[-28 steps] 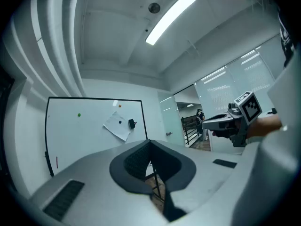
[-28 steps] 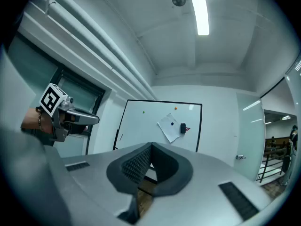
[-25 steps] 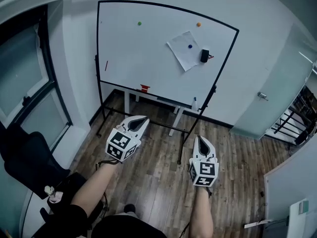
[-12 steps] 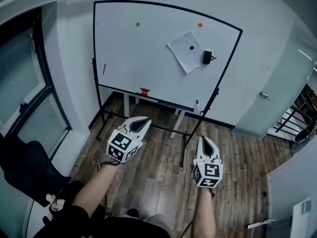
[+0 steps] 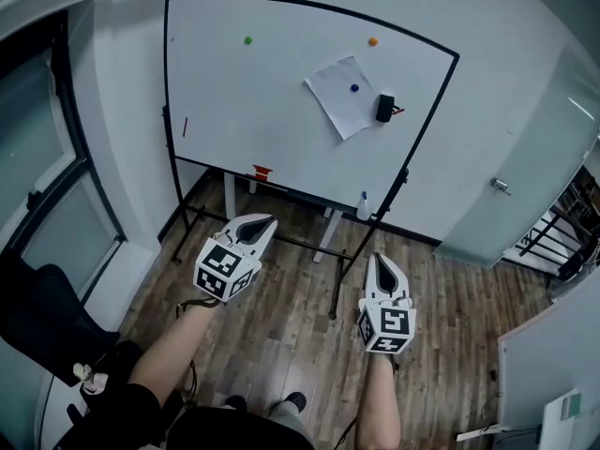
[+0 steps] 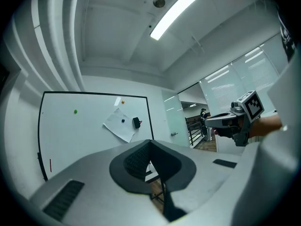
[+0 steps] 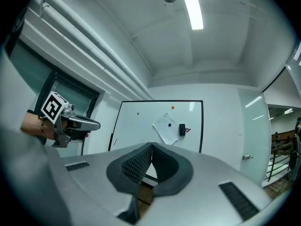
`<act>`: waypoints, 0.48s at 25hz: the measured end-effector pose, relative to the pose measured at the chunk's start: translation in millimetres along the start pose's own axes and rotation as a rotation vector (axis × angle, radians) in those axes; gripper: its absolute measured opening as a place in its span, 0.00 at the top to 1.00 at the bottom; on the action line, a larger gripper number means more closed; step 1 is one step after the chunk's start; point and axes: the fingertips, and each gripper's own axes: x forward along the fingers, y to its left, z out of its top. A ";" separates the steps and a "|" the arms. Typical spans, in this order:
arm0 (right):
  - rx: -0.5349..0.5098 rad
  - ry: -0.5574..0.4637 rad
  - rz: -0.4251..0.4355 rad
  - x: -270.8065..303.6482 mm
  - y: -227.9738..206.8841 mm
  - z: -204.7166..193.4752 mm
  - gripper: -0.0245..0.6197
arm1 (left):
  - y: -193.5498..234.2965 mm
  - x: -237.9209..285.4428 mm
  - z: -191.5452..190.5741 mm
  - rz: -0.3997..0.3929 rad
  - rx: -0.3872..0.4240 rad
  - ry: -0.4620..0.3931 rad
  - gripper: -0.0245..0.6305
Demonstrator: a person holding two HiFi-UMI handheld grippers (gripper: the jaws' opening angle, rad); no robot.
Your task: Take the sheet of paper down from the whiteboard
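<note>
A white sheet of paper (image 5: 339, 96) hangs tilted on the standing whiteboard (image 5: 262, 111), pinned by a blue magnet (image 5: 354, 88). The paper (image 6: 120, 125) and the paper (image 7: 168, 129) also show in both gripper views, well ahead of the jaws. My left gripper (image 5: 260, 226) and right gripper (image 5: 378, 264) are held level in front of the board, some way short of it, both shut with nothing between the jaws. In the left gripper view the jaws (image 6: 150, 142) meet; in the right gripper view the jaws (image 7: 152, 147) meet too.
A black eraser (image 5: 384, 108) sticks beside the paper. A green magnet (image 5: 247, 39) and an orange magnet (image 5: 372, 41) sit higher on the board. A red clip (image 5: 261, 171) and a marker (image 5: 363, 204) rest on the tray. A black chair (image 5: 47, 317) stands left; a glass door (image 5: 511, 186) lies right.
Both grippers and the head have advanced toward the whiteboard, which now looks slightly larger and shifted left. Both grippers stay shut.
</note>
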 end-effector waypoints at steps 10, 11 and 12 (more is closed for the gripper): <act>-0.017 0.002 0.035 32.4 -60.3 -9.4 0.93 | -19.7 74.9 -0.1 0.009 -0.008 0.015 0.94; -0.017 0.001 0.039 35.1 -65.9 -10.2 0.93 | -21.8 81.5 0.7 0.013 -0.006 0.015 0.94; -0.018 0.000 0.043 37.7 -71.9 -11.2 0.93 | -24.0 88.0 1.8 0.016 -0.005 0.014 0.94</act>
